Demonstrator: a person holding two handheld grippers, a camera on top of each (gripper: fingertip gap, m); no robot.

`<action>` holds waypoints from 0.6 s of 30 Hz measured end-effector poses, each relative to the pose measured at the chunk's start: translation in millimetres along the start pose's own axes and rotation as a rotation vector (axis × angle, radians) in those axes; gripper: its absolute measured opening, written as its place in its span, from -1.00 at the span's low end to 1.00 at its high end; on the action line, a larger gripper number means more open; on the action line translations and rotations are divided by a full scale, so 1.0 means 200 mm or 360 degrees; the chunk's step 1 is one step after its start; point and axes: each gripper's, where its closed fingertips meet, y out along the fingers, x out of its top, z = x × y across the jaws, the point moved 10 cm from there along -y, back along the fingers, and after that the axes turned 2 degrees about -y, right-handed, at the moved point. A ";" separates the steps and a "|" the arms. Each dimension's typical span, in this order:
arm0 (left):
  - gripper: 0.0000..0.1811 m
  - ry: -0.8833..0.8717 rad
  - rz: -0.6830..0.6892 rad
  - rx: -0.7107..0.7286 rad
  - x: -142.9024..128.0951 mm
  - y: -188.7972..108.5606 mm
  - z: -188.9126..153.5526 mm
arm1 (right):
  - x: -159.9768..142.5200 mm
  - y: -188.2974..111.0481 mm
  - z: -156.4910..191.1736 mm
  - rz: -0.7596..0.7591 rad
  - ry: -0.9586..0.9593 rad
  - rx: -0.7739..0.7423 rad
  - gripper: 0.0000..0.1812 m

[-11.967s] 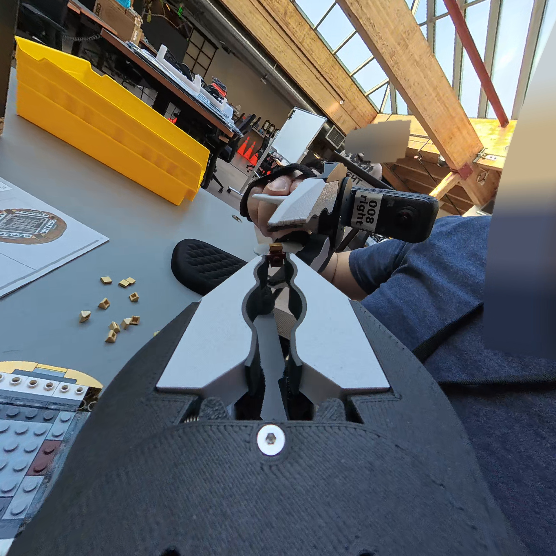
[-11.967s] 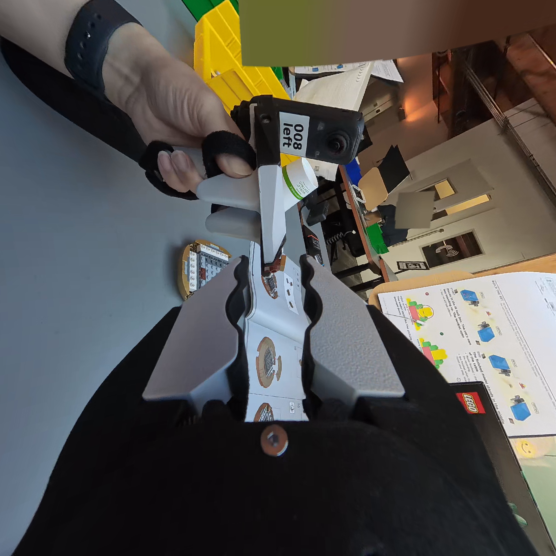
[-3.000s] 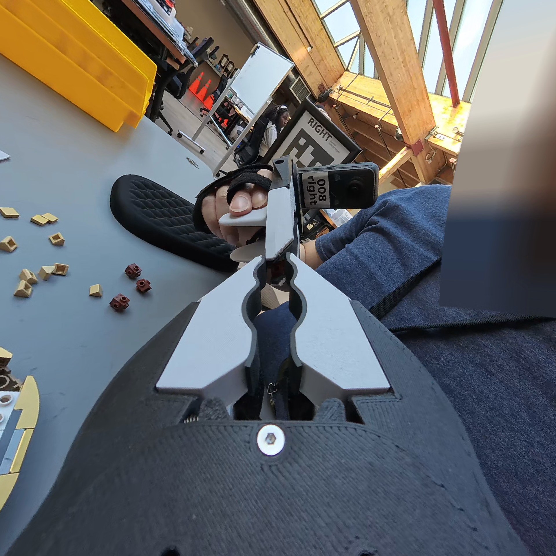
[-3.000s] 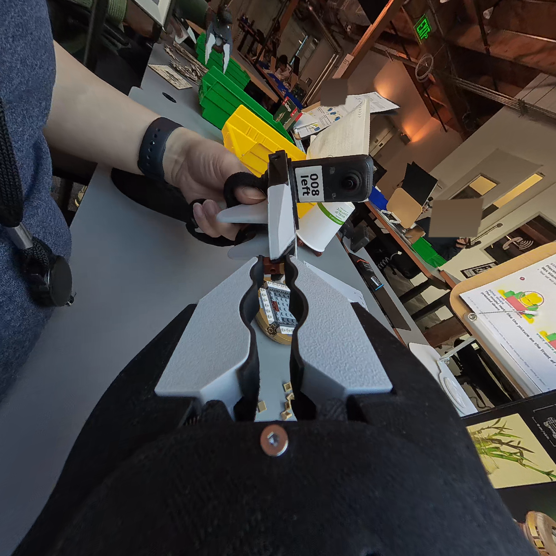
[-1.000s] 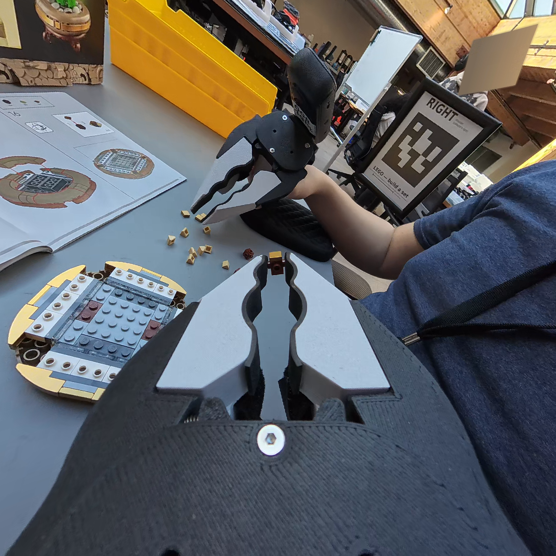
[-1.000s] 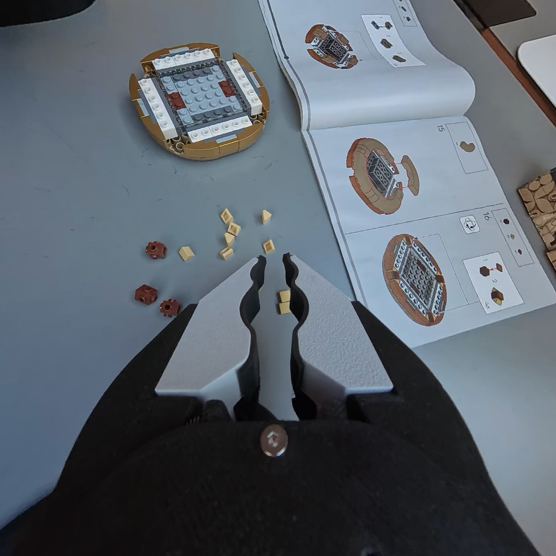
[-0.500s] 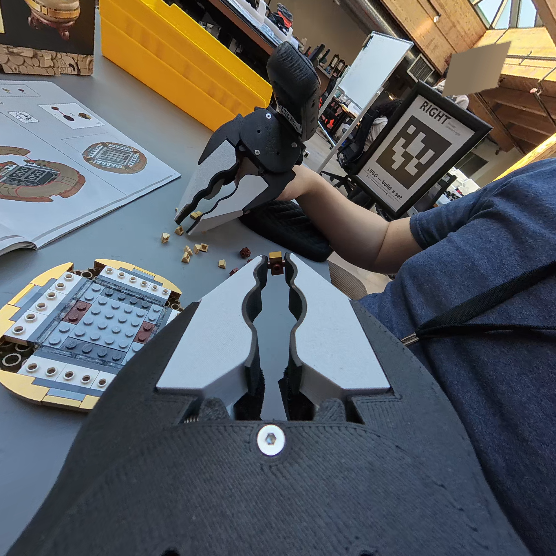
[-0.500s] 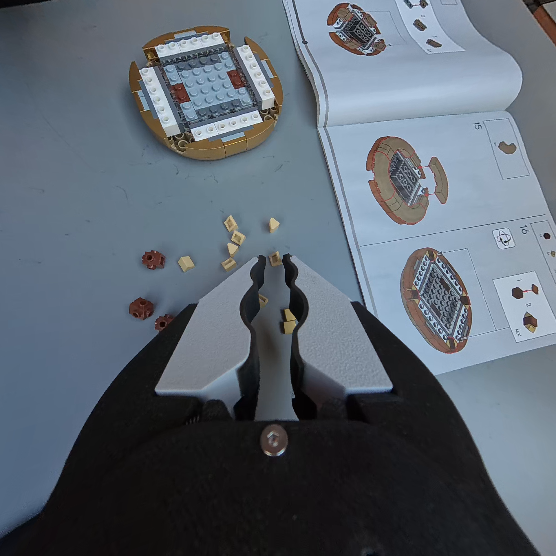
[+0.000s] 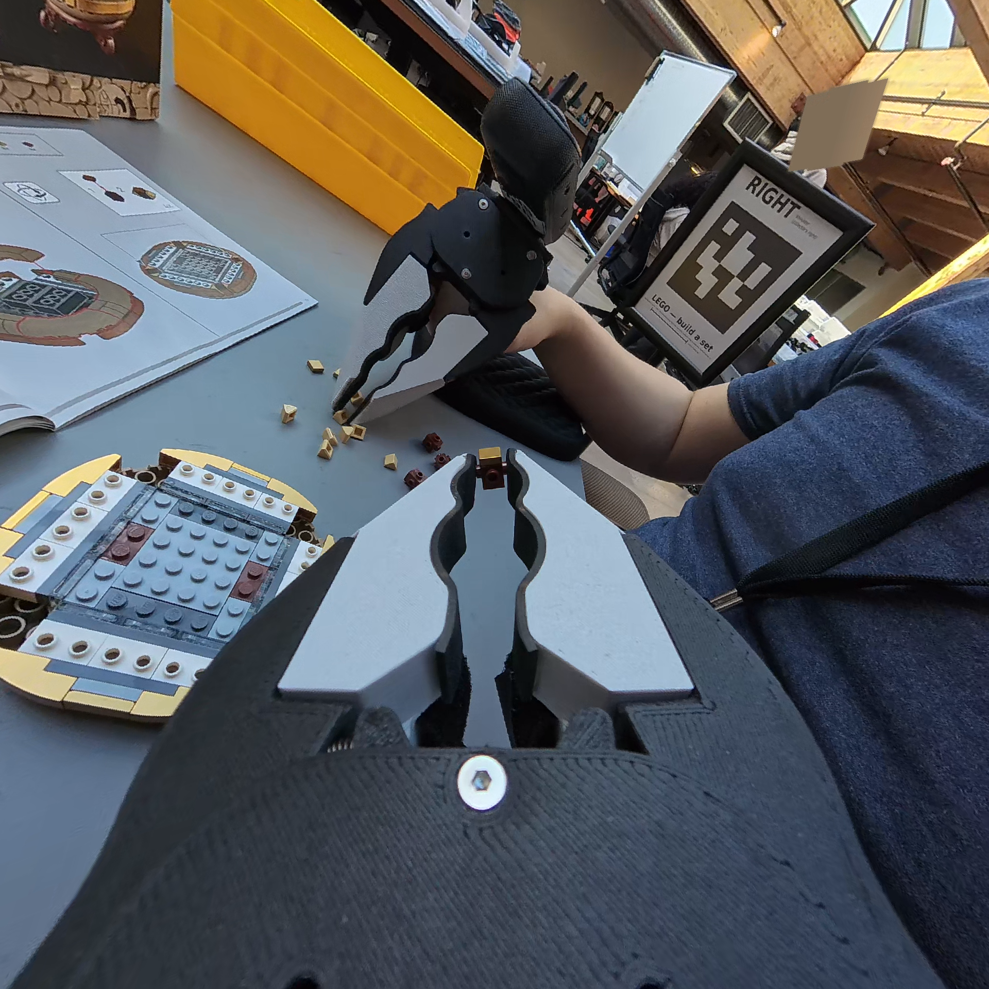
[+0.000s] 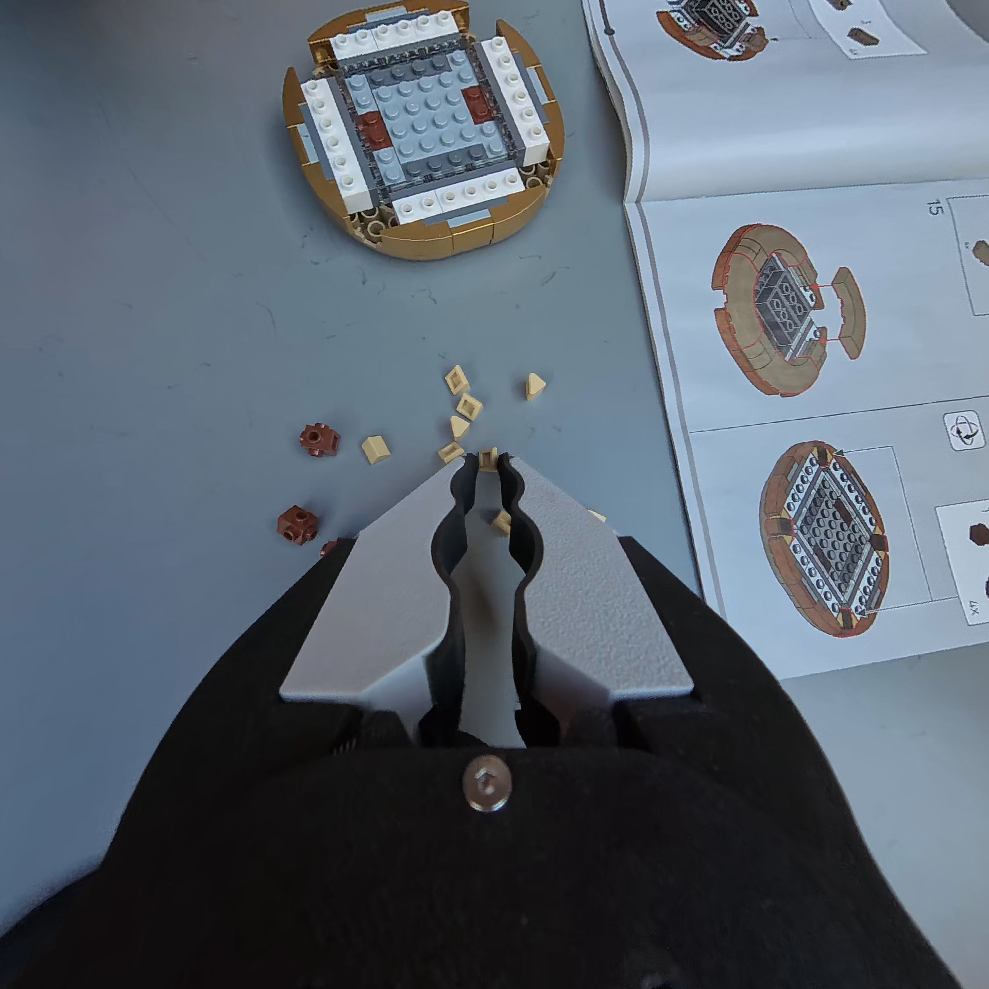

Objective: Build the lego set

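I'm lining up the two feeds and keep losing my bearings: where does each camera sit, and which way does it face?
Left wrist view: on the left gripper, low, facing across the table; shows the right gripper and the person's forearm.
Right wrist view: on the right gripper, looking steeply down at a tan piece; no body shows.
Shared: round lego base, instruction booklet.

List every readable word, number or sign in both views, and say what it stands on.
I don't quote writing, so here is what bears it.
Framed black-and-white sign, on the right in the left wrist view: readable words and a block pattern.
Open instruction booklet: readable step numbers and small piece counts beside the drawings.
Nothing else shows writing.
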 end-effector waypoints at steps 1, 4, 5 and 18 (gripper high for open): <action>-0.89 0.0006 0.0001 0.0002 0.00 0.00 0.00 | 0.00 0.00 0.00 -0.0001 -0.0028 -0.0001 -0.91; -0.89 0.0006 0.0005 -0.0003 0.00 0.00 -0.01 | 0.00 -0.01 -0.01 -0.0005 -0.0060 -0.0004 -0.92; -0.89 0.0006 0.0006 -0.0004 0.00 0.00 -0.01 | 0.00 -0.01 -0.01 -0.0006 -0.0054 0.0029 -0.92; -0.89 -0.0002 0.0003 0.0007 0.00 -0.01 0.00 | -0.01 -0.04 -0.01 0.0143 -0.0036 0.0106 -0.89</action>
